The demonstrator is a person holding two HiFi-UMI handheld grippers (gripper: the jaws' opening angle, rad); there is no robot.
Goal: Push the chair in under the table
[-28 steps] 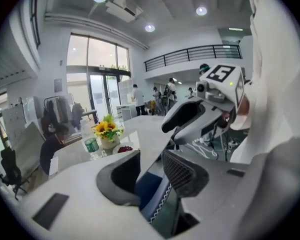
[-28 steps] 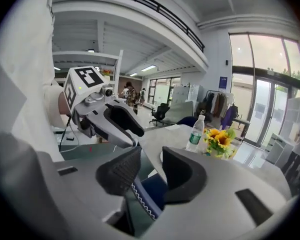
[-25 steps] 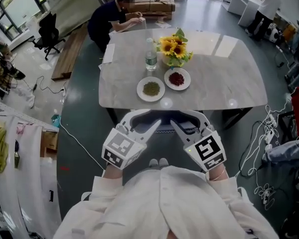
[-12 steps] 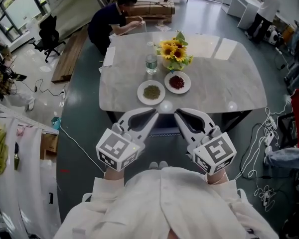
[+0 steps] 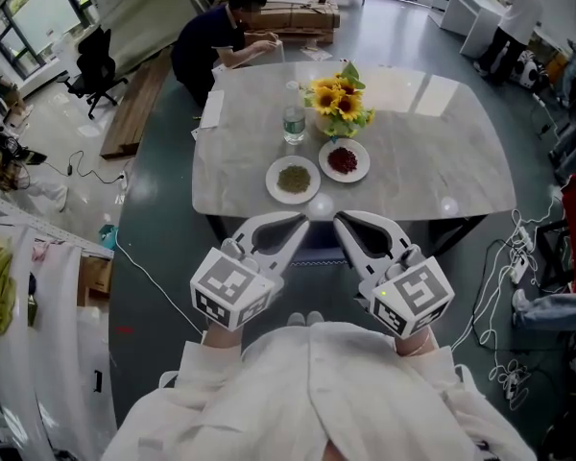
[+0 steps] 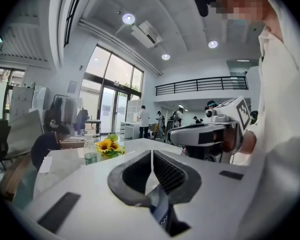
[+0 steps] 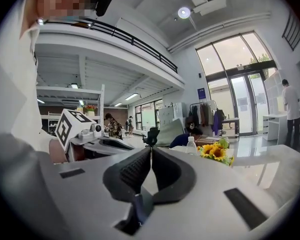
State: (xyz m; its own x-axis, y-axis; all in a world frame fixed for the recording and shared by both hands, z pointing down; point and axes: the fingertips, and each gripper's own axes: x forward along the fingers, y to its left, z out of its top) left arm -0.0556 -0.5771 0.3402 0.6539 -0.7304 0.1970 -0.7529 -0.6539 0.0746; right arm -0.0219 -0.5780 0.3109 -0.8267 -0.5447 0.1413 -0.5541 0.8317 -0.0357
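Head view: the table point(image 5: 413, 161) lies at 12 o'clock from me. The chair point(image 5: 314, 251) shows only as a dark strip of back, just under the table's near edge and between my two tools. The rest of it is hidden, so I judge it is nearly or fully in.

The left gripper point(image 5: 293, 227) sits at 11 o'clock and the right gripper point(image 5: 344, 227) at 1 o'clock, tips near the table edge. In the gripper views, both pairs of jaws are pressed tip to tip and hold nothing.

If it needs a last shove, I'd keep the jaws closed and use them as blunt pushers, one on each side of the back. I'd press evenly and straight toward 12 so the chair doesn't swing. I'd go slowly and stop when the back meets the edge. A bump could rock the bottle point(image 5: 294, 123) and sunflowers point(image 5: 338, 99) up at 12.
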